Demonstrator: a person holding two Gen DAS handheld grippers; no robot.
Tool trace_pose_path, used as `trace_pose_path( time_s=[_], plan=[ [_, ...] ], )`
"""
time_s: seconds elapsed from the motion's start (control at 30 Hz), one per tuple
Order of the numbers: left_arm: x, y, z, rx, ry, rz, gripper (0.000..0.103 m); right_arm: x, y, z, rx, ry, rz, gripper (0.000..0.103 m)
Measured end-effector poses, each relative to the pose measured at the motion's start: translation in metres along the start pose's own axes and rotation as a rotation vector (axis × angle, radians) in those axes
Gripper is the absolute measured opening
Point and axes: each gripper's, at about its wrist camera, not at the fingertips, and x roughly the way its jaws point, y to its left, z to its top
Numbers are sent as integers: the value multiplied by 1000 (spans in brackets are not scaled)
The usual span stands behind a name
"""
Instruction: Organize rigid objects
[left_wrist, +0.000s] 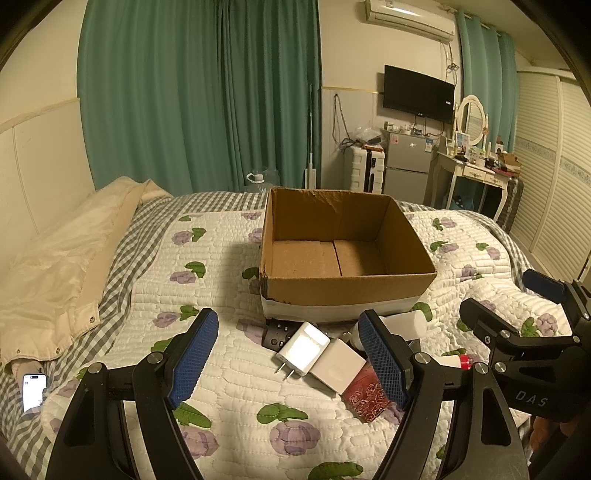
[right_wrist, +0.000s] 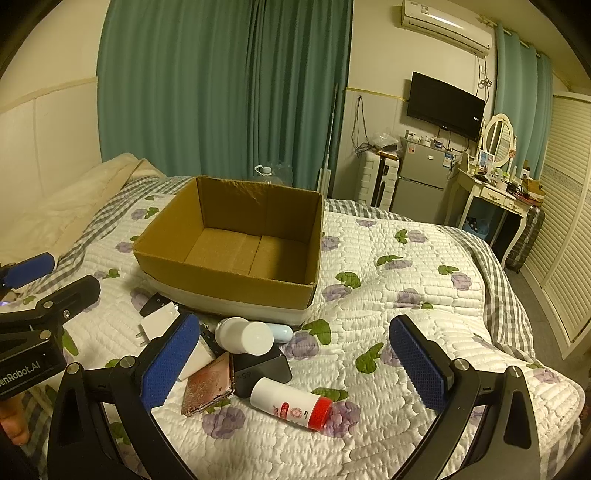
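Observation:
An empty open cardboard box (left_wrist: 347, 288) (right_wrist: 229, 288) stands on the quilted bed. In front of it lies a heap of small objects: two white chargers (left_wrist: 303, 349) (left_wrist: 338, 367), a red patterned case (left_wrist: 365, 400) (right_wrist: 208, 387), a black remote (left_wrist: 275, 334), a white jar (right_wrist: 243, 336), a dark block (right_wrist: 266, 363) and a white bottle with a red cap (right_wrist: 290, 404). My left gripper (left_wrist: 290, 360) is open above the chargers. My right gripper (right_wrist: 295, 363) is open above the bottle and block; it also shows in the left wrist view (left_wrist: 509, 295).
A cream jacket (left_wrist: 55, 273) lies on the bed's left side, with a lit phone (left_wrist: 34, 391) near it. Green curtains, a small fridge (left_wrist: 408, 162), a wall TV and a dressing table (left_wrist: 476, 173) stand beyond the bed.

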Motion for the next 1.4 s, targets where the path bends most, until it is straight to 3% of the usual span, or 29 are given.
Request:
trace_pose_path(
  time_s=[0.37, 0.6, 0.77, 0.9, 0.93, 0.97, 1.0, 1.03, 1.13, 1.3, 1.4],
  plan=[
    [-13, -13, -1, 13, -17, -28, 81, -20, -26, -1, 23, 15, -33, 103],
    [33, -53, -52, 87, 139, -103, 81, -7, -38, -14, 24, 76, -65, 103],
    [64, -81, -78, 196, 190, -122, 78, 9, -39, -24, 17, 122, -61, 103],
    [84, -85, -83, 196, 225, -149, 77, 23, -43, -31, 22, 161, -59, 103],
    [86, -87, -84, 198, 227, -153, 75, 26, -44, -32, 24, 170, -60, 103],
    [90, -89, -84, 205, 230, -157, 62, 28, -44, -33, 27, 177, -60, 103],
    [93, -90, -84, 211, 239, -164, 39, 30, -45, -34, 28, 180, -60, 103],
    [96, -90, -85, 212, 256, -180, 34, 33, -46, -34, 31, 189, -59, 103],
    [94, -90, -87, 224, 252, -183, 30, 36, -45, -35, 27, 199, -56, 103],
    [66, -74, -71, 201, 180, -170, 10, 39, -41, -34, 3, 205, -52, 103],
    [52, -58, -61, 146, 174, -183, 10, 40, -37, -35, -10, 208, -42, 103]
  ],
)
